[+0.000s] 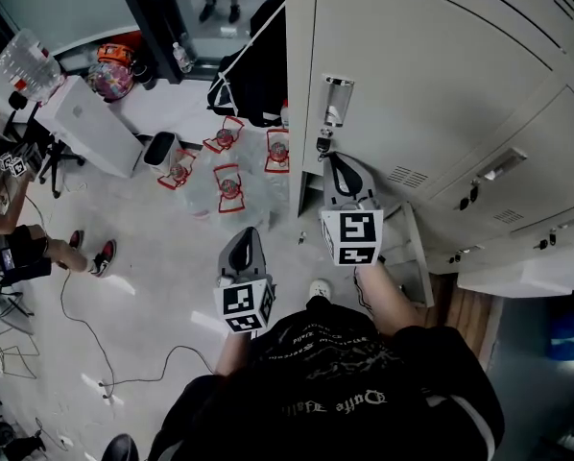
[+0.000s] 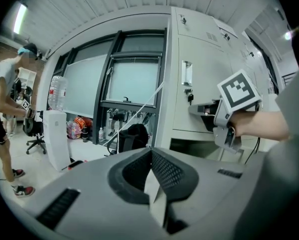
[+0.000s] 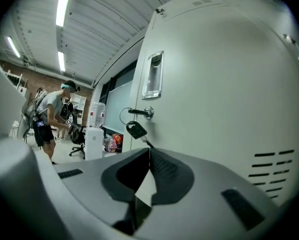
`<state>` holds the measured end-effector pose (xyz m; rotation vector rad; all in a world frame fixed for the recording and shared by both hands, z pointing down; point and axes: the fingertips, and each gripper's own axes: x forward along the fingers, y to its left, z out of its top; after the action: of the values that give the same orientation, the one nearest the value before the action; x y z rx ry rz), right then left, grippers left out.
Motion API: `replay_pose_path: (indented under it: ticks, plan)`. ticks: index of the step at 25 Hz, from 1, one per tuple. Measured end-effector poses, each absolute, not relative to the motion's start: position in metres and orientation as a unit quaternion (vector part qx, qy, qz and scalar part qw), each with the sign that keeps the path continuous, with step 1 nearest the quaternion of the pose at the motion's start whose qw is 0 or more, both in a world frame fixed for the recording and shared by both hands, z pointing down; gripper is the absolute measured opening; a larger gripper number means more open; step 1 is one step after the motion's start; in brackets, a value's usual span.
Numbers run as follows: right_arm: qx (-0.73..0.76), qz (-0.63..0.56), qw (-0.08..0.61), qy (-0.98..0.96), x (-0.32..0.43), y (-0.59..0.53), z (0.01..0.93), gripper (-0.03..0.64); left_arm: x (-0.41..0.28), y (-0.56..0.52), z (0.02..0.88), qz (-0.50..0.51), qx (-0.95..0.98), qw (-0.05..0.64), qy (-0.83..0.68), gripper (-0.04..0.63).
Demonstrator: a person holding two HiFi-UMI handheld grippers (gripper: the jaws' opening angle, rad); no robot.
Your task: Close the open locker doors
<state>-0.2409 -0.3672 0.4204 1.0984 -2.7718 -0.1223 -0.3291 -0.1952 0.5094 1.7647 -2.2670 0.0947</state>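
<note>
Nearest the lens is the person's dark printed shirt [image 1: 325, 382], filling the bottom of the head view. Beyond it the grey locker bank [image 1: 441, 56] takes up the whole right side. Its tall door [image 3: 214, 84] looks closed or very nearly so, lying flat in line with the frame, though I cannot tell whether it has latched. Below that, a lower door [image 1: 417, 253] appears swung outward, and the left gripper view shows a dark open compartment [image 2: 194, 148] there. By my reading the job is only partway done and at least this one remains to be pushed shut. A pale panel [image 1: 527, 272] at the far right may be another open door; I cannot tell. The right hand-held gripper [image 1: 340, 161] points almost level at the tall door, just beside the lock, with its jaws pressed together and nothing between them. Whether its tip touches the metal is unclear. The left hand-held gripper [image 1: 246, 233] hangs over the floor [image 1: 153, 277], apart from the lockers, jaws likewise closed and empty. Smallest of all, a key [image 3: 139, 113] sits in the lock with a dark fob [image 3: 135, 130] dangling from its ring.
</note>
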Motion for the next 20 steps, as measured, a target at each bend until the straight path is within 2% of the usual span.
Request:
replay_pose_path:
  ticks: [10,15,20]
  plan:
    - [0.372,-0.035,0.074,-0.924,-0.240,-0.367,0.420,0.008,-0.328,-0.199,0.510,0.024,0.617,0.135,-0.775,0.008]
    - [0.308,-0.017,0.100,-0.946,-0.245,-0.344,0.427,0.009,-0.318,-0.193,0.512,0.020,0.626,0.141,-0.766,0.008]
    - [0.317,0.005,0.085,-0.945,-0.219,-0.321,0.424,0.009,-0.297,-0.184,0.515,0.026,0.647,0.141,-0.749,0.008]
